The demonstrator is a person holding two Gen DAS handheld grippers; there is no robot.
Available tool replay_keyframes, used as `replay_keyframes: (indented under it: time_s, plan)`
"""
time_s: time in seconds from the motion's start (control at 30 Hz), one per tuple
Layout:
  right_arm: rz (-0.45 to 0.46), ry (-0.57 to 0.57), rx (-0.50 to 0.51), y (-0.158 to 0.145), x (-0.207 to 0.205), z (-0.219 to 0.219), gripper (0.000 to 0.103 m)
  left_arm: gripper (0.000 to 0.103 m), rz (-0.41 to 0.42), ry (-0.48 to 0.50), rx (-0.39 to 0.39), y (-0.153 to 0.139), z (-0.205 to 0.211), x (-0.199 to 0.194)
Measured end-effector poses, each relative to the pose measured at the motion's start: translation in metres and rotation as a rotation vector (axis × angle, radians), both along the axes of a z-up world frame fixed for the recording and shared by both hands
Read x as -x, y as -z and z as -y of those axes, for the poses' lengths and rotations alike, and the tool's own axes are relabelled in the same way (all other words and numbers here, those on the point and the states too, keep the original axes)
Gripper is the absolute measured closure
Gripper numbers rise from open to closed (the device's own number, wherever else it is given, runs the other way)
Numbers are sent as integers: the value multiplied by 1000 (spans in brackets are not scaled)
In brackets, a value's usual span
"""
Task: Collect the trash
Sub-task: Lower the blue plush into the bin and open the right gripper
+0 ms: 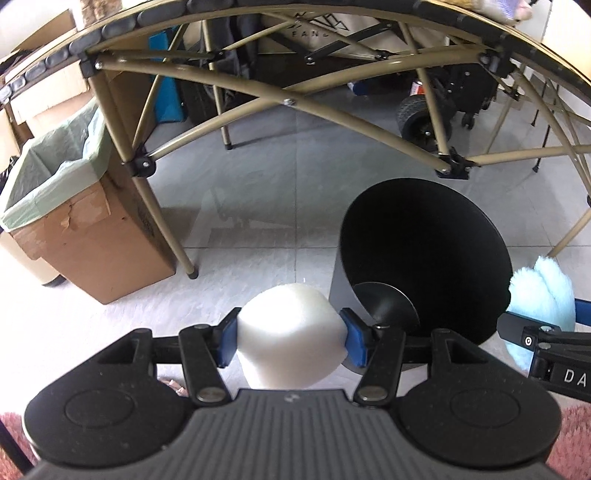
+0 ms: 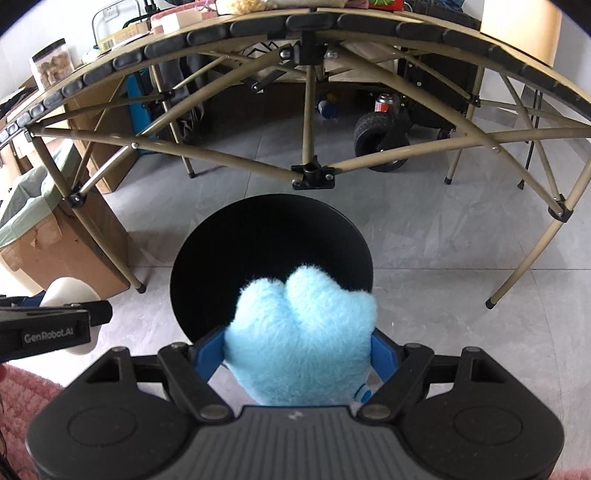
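My left tool [image 1: 290, 338] is clenched on a white foam lump [image 1: 290, 332], blue pads [image 1: 354, 341] pressing both its sides. My right tool [image 2: 298, 352] is clenched on a fluffy light-blue plush piece [image 2: 301, 332], which bulges up betw. the blue fingers [image 2: 208, 350].

Black round bin [image 2: 271, 258] stands on the floor right ahead, mouth wide open, dark inside. In the right wrist view the plush overlaps the bin's near rim; in the left wrist view the foam sits just left of the bin [image 1: 424, 258], over floor. The two tools are side by side, near each other, each showing at the edge of the other's view.

Foam: smooth, matte, rounded top. Plush: shaggy, two lobes on top.

Past the bin, tan folding-frame legs and cross braces [image 2: 314, 173] of the surface [image 2: 258, 26] stand close behind it. Left: cardboard box w/ pale green liner [image 1: 55, 177]. Further back: wheeled cart [image 2: 380, 136], more boxes. Floor [image 2: 424, 258] is grey tile; pink rug [image 2: 18, 398] at the near edge.
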State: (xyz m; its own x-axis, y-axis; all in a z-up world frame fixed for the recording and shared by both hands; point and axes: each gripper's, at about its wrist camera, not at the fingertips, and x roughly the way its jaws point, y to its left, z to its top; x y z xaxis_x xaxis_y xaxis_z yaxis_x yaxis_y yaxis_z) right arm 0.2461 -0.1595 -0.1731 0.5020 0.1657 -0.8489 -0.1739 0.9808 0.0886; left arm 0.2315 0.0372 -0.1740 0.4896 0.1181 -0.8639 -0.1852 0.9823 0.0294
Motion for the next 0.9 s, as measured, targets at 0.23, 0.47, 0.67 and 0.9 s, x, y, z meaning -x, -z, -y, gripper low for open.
replay_keyframes:
  time_s: [0.23,0.47,0.67,0.9]
  plan:
    - [-15,-14,-2,3,-16,-16,24,46,-9,-34,14,3,-14,-3]
    - [-29,-26,10,9,-31,-27,24,46,-21,-70,23,4,-23,-7]
    - [-31,-20,-1,16,-46,-35,24,46,-18,-75,20,4,-25,-10]
    - [-14,-26,-3,24,-68,-48,24,46,-26,-99,14,6,-31,-17]
